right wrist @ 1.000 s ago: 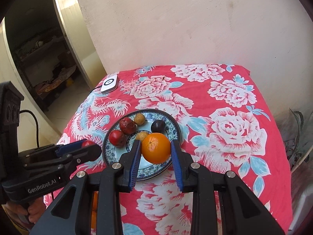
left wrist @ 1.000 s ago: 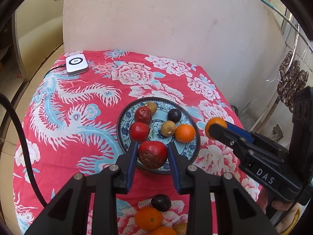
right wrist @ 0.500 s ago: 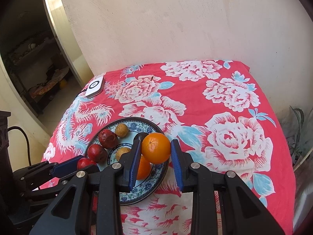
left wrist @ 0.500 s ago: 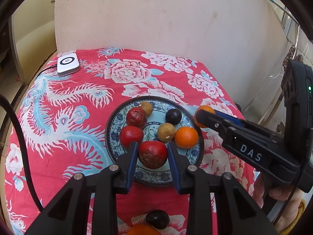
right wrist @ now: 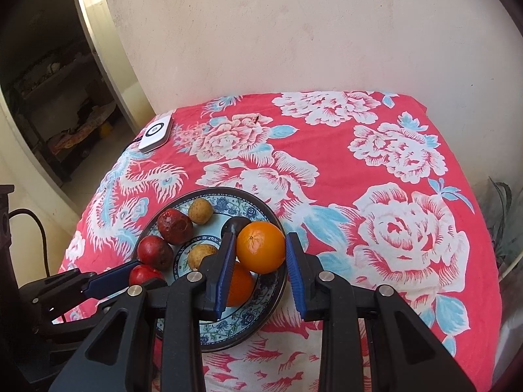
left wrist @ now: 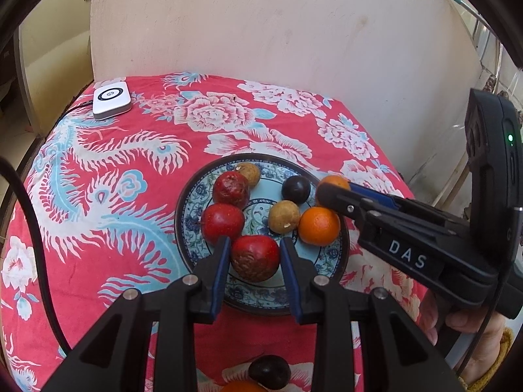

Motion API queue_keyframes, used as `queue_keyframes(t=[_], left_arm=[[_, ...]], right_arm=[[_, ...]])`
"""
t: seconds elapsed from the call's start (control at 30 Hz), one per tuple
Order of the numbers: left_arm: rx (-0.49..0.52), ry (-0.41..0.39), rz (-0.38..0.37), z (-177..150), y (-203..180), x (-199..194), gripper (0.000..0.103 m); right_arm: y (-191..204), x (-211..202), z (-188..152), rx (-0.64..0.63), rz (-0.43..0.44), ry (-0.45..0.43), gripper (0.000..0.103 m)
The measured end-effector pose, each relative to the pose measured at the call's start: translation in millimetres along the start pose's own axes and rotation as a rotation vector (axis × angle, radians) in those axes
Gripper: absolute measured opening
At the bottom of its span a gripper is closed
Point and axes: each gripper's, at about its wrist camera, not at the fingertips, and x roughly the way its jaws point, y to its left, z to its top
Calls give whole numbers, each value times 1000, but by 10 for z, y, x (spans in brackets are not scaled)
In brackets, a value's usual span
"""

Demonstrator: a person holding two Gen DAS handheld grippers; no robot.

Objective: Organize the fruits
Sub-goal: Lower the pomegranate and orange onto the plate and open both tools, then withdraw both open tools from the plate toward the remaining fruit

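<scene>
My left gripper (left wrist: 254, 241) is shut on a wrinkled red fruit (left wrist: 255, 258), held over the near part of the blue patterned plate (left wrist: 183, 205). On the plate lie two red fruits (left wrist: 225, 205), two tan ones (left wrist: 283, 216), a dark plum (left wrist: 295, 189) and an orange (left wrist: 318, 225). My right gripper (right wrist: 260, 238) is shut on another orange (right wrist: 261, 246) above the plate's right rim (right wrist: 268, 313). It reaches in from the right in the left wrist view (left wrist: 327, 192). The left gripper (right wrist: 130, 274) with its red fruit (right wrist: 143, 276) shows at the lower left of the right wrist view.
A red floral cloth (right wrist: 392, 196) covers the table, which stands against a pale wall. A white device (left wrist: 111, 99) with a cable lies at the far left corner. A dark plum (left wrist: 269, 370) and an orange (left wrist: 242, 387) lie loose near the front edge.
Both grippers have come forward and down over the plate, each still holding its fruit. The right gripper has swung in closer to the plate's right rim.
</scene>
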Motion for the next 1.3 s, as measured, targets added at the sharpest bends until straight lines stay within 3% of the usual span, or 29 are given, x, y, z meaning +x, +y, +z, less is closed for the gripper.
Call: queue_keyframes(t=[0.53,0.9,1.3], left_arm=[[-3,2,-18,-15,-3,-89,33],[-7,-17,-19,-26,47,-252,33],[0,-11,-33,-50,32,-344,33]], right_arm=[[75,-178,-30,-27,-5,-46,40],[170,-501,-282,-27,-7,-84,40],[252,-601,-529,-38,-3,-56,40]])
